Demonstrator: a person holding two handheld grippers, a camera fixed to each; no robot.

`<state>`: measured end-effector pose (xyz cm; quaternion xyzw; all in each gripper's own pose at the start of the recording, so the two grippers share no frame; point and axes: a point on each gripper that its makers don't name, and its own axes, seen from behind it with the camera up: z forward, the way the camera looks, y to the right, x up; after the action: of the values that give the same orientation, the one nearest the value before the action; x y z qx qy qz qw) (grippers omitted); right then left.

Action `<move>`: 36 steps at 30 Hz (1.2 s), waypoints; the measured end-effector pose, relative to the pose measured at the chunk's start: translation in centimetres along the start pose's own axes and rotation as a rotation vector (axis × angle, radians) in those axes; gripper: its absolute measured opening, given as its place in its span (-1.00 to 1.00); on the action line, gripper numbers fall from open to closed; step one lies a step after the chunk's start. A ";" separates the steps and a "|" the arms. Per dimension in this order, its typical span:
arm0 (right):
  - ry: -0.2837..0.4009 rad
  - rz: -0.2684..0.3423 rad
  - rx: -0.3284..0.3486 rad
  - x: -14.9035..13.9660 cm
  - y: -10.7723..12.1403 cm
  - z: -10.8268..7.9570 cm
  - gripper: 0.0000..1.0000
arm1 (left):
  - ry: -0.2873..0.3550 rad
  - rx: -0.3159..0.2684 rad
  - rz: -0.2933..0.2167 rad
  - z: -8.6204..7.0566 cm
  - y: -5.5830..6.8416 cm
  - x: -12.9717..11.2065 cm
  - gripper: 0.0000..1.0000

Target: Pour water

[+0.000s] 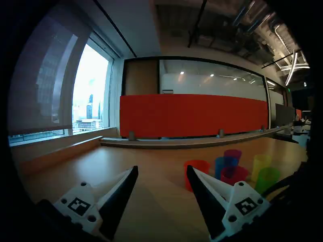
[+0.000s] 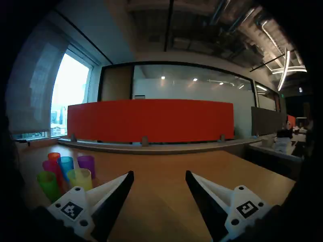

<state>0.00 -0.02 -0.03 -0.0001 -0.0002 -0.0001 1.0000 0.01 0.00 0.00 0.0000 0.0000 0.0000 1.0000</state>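
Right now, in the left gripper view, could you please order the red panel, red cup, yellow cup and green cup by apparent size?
1. red panel
2. red cup, nearest the camera
3. yellow cup and green cup: alike, unranked

The left gripper view looks from low over the counter (image 1: 161, 157), level, along its own jaws toward a red panel (image 1: 194, 115) at the far edge, with a window (image 1: 91, 97) on its left. The cups (image 1: 232, 169) stand near, right of centre, just past the right jaw. The right gripper view faces much the same way from a similar low height, set farther to the right: there the cups sit at lower left, beside its left jaw, and the window lies at the far left. Both views share the counter, cups, panel, window and ceiling lights (image 1: 294, 68).
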 end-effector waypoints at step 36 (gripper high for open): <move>-0.005 0.000 0.008 -0.1 0.2 0.6 0.99 | 0.002 -0.004 -0.001 0.2 0.0 0.1 0.77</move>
<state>-0.13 0.15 0.58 0.0039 -0.0029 -0.0003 1.0000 0.07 0.02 0.20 -0.0019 0.0009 -0.0006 1.0000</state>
